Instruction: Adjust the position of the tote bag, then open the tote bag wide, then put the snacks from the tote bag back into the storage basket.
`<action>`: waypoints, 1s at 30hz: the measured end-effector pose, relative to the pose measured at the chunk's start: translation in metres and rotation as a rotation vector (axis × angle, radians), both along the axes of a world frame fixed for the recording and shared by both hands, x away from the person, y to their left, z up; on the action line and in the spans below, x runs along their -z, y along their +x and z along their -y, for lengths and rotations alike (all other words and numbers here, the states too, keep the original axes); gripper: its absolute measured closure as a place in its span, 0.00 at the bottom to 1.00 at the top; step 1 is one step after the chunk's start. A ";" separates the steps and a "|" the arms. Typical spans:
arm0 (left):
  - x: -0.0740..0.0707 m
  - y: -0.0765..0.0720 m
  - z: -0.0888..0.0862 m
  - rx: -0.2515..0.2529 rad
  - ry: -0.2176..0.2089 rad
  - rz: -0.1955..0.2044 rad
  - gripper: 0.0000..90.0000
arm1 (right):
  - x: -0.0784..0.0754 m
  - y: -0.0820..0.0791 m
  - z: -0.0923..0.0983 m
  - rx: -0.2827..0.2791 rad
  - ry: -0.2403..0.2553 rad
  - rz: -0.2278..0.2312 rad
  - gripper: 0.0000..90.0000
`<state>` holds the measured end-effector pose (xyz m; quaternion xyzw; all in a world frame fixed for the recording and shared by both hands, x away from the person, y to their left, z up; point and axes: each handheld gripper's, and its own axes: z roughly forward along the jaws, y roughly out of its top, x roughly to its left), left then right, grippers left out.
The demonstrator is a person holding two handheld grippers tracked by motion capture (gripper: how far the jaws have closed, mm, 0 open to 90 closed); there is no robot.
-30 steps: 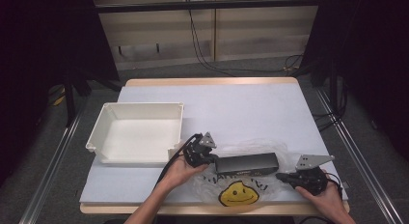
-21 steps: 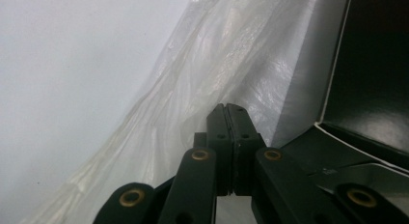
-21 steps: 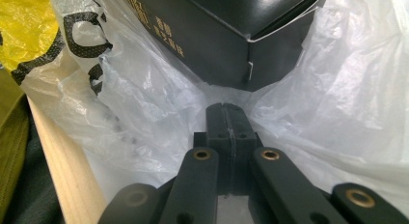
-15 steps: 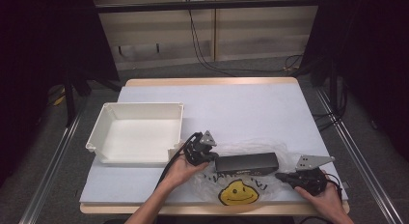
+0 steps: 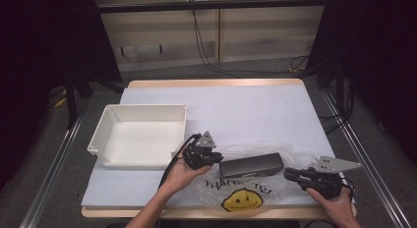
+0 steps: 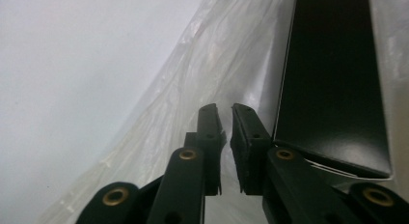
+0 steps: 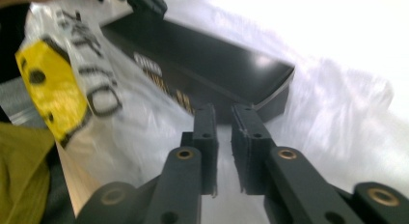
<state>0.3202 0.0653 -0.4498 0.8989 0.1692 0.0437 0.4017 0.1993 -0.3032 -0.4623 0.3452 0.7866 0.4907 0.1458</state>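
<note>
so, at the far left the white tray (image 5: 137, 134) sat empty on the table (image 5: 246, 105), untouched. just beside its near right corner the left gripper (image 5: 212, 156) lay at the left edge of the clear plastic bag (image 5: 255, 188), the one with the yellow smiley face. its jaws had just been opening; in the left gripper view a narrow gap stood between them, and whether any film still lay in it could not be told. the black box (image 5: 251, 165) lay flat over the bag, between the two tools. at the right the right gripper (image 5: 290, 174) pointed at the box's right end from just beside it, its jaws likewise just parted a crack, with bag film under them but nothing clearly pinched. the step looked like letting go of the bag on either side of the box. next would probably call for spreading the jaws wider and taking a fresh hold, on the bag's edge or on the box itself.
</note>
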 end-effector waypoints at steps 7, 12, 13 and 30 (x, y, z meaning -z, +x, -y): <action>-0.016 -0.007 -0.008 0.040 -0.064 0.029 0.82 | -0.011 -0.008 0.004 0.013 0.110 0.080 0.68; -0.024 -0.009 -0.010 0.043 -0.106 0.031 0.80 | -0.014 -0.012 0.002 0.025 0.122 0.114 0.49; -0.026 -0.010 -0.010 0.042 -0.103 0.031 0.78 | -0.015 -0.014 0.001 0.038 0.126 0.127 0.43; -0.028 -0.028 -0.003 0.140 -0.047 0.031 0.60 | -0.022 -0.019 0.003 0.063 0.171 0.166 0.02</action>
